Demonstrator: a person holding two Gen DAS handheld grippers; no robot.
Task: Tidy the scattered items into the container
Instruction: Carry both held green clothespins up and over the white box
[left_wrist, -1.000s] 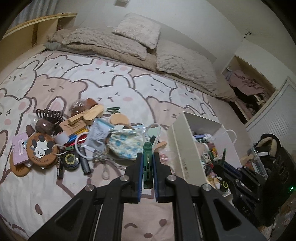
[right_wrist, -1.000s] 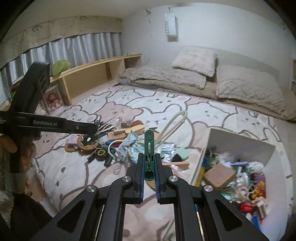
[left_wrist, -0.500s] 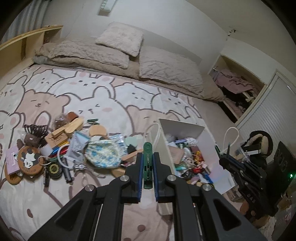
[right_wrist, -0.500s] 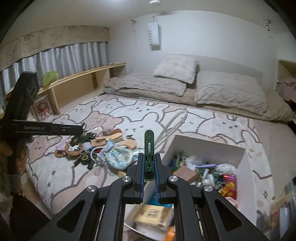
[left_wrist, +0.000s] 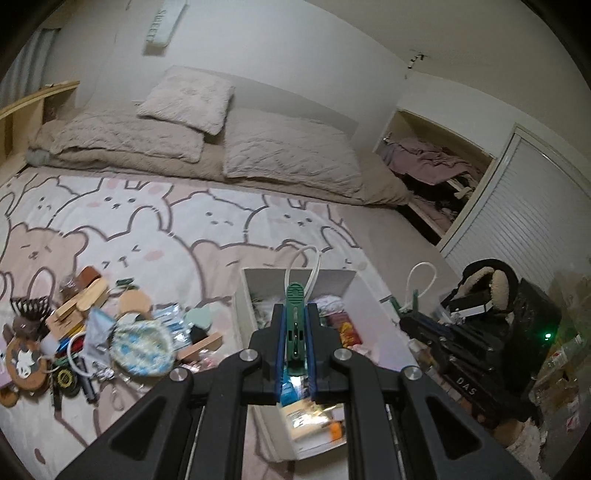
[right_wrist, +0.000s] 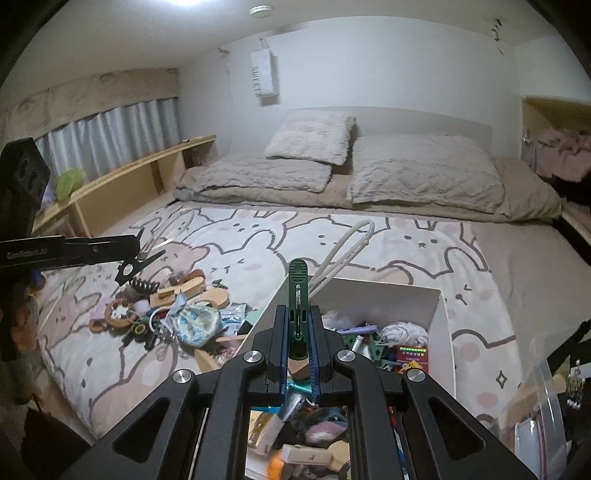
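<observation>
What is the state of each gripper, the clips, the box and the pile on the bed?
Left gripper: shut on green clip.
Right gripper: shut on a second green clip.
White box: open, partly filled.
Pile of small items: scattered on the bedspread.

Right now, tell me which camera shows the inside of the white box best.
The right wrist view: it looks down into the white box, with its jumbled contents in plain sight past the right gripper. The left wrist view shows the box too, but the left gripper covers much of the inside.
</observation>
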